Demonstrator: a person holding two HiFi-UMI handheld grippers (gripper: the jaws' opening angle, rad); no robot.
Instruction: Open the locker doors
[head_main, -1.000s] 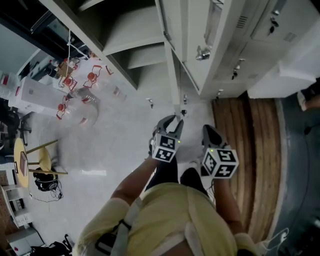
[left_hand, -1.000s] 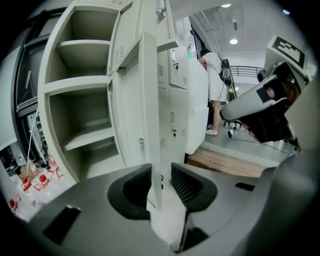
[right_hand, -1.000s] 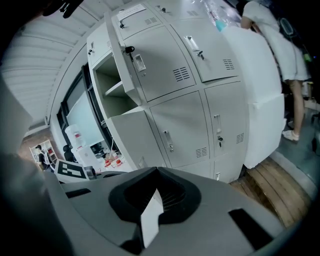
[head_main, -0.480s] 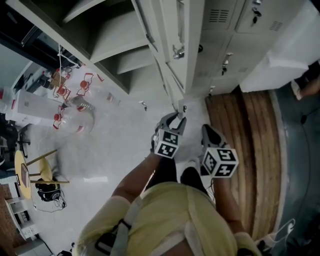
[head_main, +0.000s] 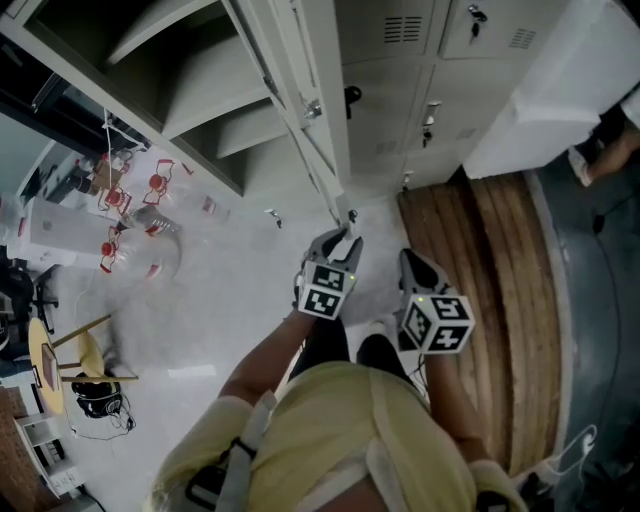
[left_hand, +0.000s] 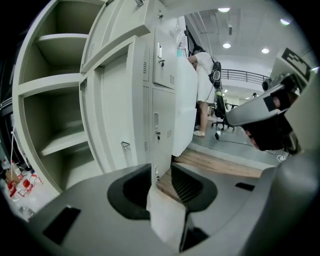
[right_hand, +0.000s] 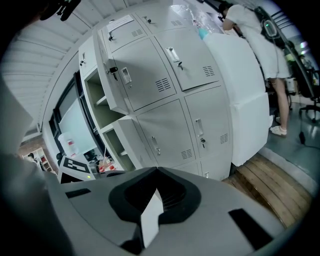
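Closed locker door (left_hand: 165, 107): stiff, light, hinged steel; pull its handle (left_hand: 156, 120), ahead of left gripper's (left_hand: 161, 172) parted, empty fingers; right gripper's (right_hand: 156, 192) fingers pressed together.

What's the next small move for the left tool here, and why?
Probably ease the left tool forward toward the handle of the closed locker door beside the open doors. Its jaws stand apart and empty, that door lines up between them, and the right tool is shut.

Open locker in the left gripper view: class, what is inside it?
Only bare shelves show inside the open locker, with nothing visible on them. The left gripper covers its lowest part, and its left edge is too dark to read.
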